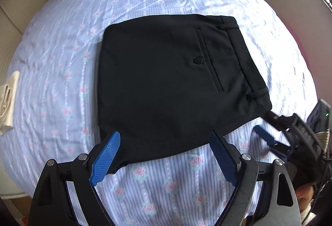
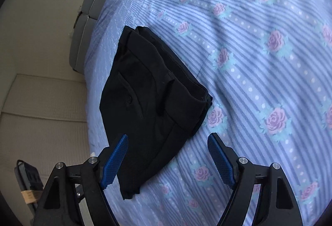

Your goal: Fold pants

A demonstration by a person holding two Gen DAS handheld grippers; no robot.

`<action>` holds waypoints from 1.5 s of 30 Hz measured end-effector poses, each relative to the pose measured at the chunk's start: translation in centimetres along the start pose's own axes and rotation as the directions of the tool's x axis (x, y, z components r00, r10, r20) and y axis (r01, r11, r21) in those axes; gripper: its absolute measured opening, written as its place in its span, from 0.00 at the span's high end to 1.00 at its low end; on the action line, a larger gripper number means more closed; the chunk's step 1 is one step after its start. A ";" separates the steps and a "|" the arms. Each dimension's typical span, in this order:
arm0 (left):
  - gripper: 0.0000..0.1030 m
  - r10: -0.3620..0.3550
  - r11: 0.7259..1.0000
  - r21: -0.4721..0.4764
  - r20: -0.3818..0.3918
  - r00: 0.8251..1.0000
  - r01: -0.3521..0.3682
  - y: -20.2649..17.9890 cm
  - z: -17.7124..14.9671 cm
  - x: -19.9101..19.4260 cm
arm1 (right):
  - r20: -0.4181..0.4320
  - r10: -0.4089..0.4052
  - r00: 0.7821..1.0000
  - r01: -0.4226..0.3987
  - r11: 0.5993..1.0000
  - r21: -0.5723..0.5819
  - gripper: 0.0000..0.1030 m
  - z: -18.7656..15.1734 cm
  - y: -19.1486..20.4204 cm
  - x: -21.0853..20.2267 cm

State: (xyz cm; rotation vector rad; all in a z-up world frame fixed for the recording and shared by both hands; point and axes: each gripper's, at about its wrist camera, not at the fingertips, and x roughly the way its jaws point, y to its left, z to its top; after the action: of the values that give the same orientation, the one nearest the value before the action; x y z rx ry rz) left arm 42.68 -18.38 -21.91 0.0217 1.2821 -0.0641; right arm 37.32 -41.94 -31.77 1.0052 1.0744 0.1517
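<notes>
A: What lies at the left?
B: A beige cloth (image 1: pixel 8 101) on the floral bedsheet (image 1: pixel 62 59). The folded black pants (image 1: pixel 166 84) lie in the middle.
A: And the grippers?
B: The left gripper (image 1: pixel 165 155) and the right gripper (image 2: pixel 167 158) are both wide apart, holding nothing.

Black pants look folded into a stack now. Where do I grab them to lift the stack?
Judging by the stacked layers at the waistband, pinch the pants at the near waistband corner, coming in low from the near side with the right gripper, already open beside it.
</notes>
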 end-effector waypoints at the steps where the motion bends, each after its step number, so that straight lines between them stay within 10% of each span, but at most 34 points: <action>1: 0.15 -0.018 1.000 0.004 -0.002 1.000 0.018 0.0 0.0 0.5 | 0.004 0.012 1.000 -0.012 1.000 0.015 0.23 -0.3 -0.5 0.6; 18: 0.15 -0.166 0.986 -0.015 0.002 0.986 0.166 4.6 1.4 7.4 | 0.208 0.073 0.975 -0.064 0.997 -0.047 0.29 1.3 0.0 6.6; 26: 0.15 -0.211 0.972 -0.093 0.059 0.976 0.216 10.1 4.3 7.5 | 0.199 -0.123 0.972 0.131 0.991 -0.028 0.58 1.8 2.8 6.6; 31: 0.15 -0.239 0.966 -0.080 0.100 0.966 0.248 13.2 6.6 7.8 | 0.267 -0.356 0.896 0.391 0.916 -0.090 0.60 0.9 6.5 7.6; 35: 0.15 -0.349 0.925 -0.115 0.117 0.930 0.361 16.6 8.2 9.3 | 0.288 -0.413 0.864 0.455 0.886 -0.095 0.60 0.9 7.3 8.4; 45: 0.36 -0.628 0.768 -0.112 0.061 0.775 0.631 19.5 9.9 14.2 | 0.301 -0.465 0.832 0.508 0.857 -0.080 0.59 0.5 7.7 8.6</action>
State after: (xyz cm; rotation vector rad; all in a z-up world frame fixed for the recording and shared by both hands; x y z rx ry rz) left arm 57.37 0.07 -33.05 -0.5285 1.2229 -0.5652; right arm 44.82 -33.12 -31.69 0.5601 1.0149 -0.3119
